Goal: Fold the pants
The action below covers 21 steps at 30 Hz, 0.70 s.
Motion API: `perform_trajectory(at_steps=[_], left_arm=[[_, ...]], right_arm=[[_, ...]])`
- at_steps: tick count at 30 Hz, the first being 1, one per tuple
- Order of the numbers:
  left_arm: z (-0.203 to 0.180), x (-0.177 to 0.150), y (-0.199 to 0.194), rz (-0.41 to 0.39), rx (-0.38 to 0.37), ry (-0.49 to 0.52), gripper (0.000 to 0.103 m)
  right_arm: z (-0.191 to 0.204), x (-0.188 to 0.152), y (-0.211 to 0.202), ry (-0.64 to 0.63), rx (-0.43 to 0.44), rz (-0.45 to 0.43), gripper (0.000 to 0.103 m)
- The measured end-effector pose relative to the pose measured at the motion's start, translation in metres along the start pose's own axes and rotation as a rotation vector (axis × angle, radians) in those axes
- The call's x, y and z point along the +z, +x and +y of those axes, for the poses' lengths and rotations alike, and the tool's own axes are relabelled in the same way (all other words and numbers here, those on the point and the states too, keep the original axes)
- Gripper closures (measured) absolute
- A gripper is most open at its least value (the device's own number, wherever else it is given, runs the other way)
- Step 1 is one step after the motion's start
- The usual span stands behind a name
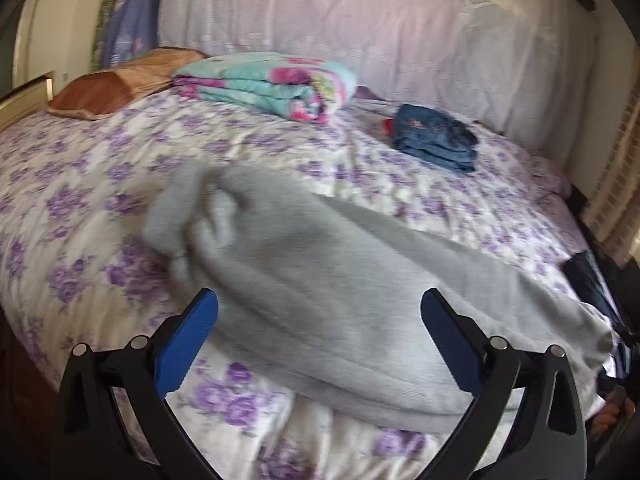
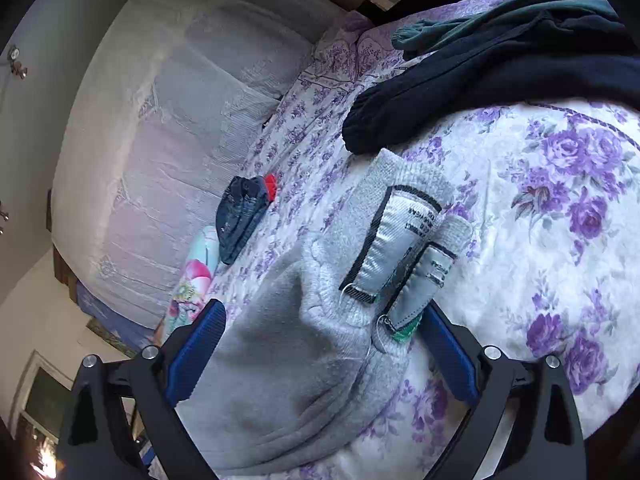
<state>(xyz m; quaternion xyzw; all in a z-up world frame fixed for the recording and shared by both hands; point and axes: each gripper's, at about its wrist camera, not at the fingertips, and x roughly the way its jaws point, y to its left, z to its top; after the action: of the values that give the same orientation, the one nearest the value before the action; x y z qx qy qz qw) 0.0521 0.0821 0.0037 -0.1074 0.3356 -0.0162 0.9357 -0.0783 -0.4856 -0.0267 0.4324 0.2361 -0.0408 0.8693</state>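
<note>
Left claw (image 1: 319,344) open, jaws spread wide over grey pants (image 1: 320,280), gripping nothing. Right claw (image 2: 325,354) open too, straddling waistband with labels (image 2: 394,248). Pants lie bunched on floral bed (image 1: 80,184). Folded jeans (image 1: 436,138) at 1 o'clock, folded blanket (image 1: 276,80) at 12.

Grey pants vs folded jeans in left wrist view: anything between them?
Nothing: only bare floral bedspread separates the grey pants from the folded jeans in the left wrist view.
</note>
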Motion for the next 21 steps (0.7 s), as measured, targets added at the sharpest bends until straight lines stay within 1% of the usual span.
perform_trajectory(at_steps=[1,2,3,4,5,6,7,8,9,11,12,14,16,17,18,19,21], left_arm=[[0.000,0.000,0.003,0.006,0.045,0.018,0.004],[-0.001,0.000,0.008,0.013,0.108,0.045,0.004],[0.001,-0.001,0.011,0.016,0.159,0.054,0.004],[0.004,-0.002,0.014,0.018,0.187,0.050,0.004],[0.010,-0.002,0.018,0.030,0.189,0.035,0.004],[0.018,-0.004,0.018,0.047,0.167,0.018,0.004],[0.022,-0.005,0.018,0.060,0.141,0.001,0.004],[0.025,-0.006,0.018,0.067,0.117,-0.016,0.004],[0.025,-0.006,0.017,0.066,0.115,-0.015,0.004],[0.023,-0.006,0.016,0.057,0.133,0.006,0.004],[0.022,-0.006,0.015,0.053,0.142,0.013,0.004],[0.023,-0.007,0.011,0.049,0.148,0.018,0.004],[0.026,-0.003,0.009,0.040,0.150,0.013,0.004],[0.029,-0.001,0.006,0.030,0.153,0.006,0.004],[0.033,0.002,0.002,0.021,0.153,-0.003,0.004],[0.036,0.004,-0.001,0.015,0.150,-0.012,0.004],[0.040,0.007,-0.005,0.008,0.145,-0.026,0.004]], right_arm=[[0.001,-0.001,0.001,-0.010,-0.012,-0.011,0.012],[0.005,-0.002,0.002,-0.036,-0.039,-0.017,0.016],[0.008,-0.003,0.004,-0.062,-0.061,-0.015,0.032],[0.009,-0.005,0.005,-0.081,-0.078,-0.015,0.053],[0.007,-0.006,0.004,-0.075,-0.086,-0.025,0.063],[0.005,-0.005,0.003,-0.060,-0.073,-0.033,0.071],[0.004,-0.004,0.002,-0.049,-0.060,-0.039,0.074],[0.011,-0.004,0.000,-0.068,-0.064,-0.053,0.075],[0.021,-0.005,-0.003,-0.112,-0.066,-0.071,0.077],[0.062,-0.009,-0.008,-0.280,-0.055,-0.126,0.079],[0.080,-0.015,-0.010,-0.355,-0.045,-0.139,0.080],[0.131,-0.034,-0.006,-0.570,-0.025,-0.160,0.081],[0.173,-0.064,0.003,-0.777,-0.026,-0.175,0.081],[0.197,-0.089,0.013,-0.921,-0.031,-0.173,0.081],[0.214,-0.113,0.024,-1.036,-0.031,-0.156,0.081],[0.224,-0.131,0.034,-1.115,-0.029,-0.131,0.081],[0.239,-0.181,0.065,-1.300,-0.046,-0.022,0.081]])
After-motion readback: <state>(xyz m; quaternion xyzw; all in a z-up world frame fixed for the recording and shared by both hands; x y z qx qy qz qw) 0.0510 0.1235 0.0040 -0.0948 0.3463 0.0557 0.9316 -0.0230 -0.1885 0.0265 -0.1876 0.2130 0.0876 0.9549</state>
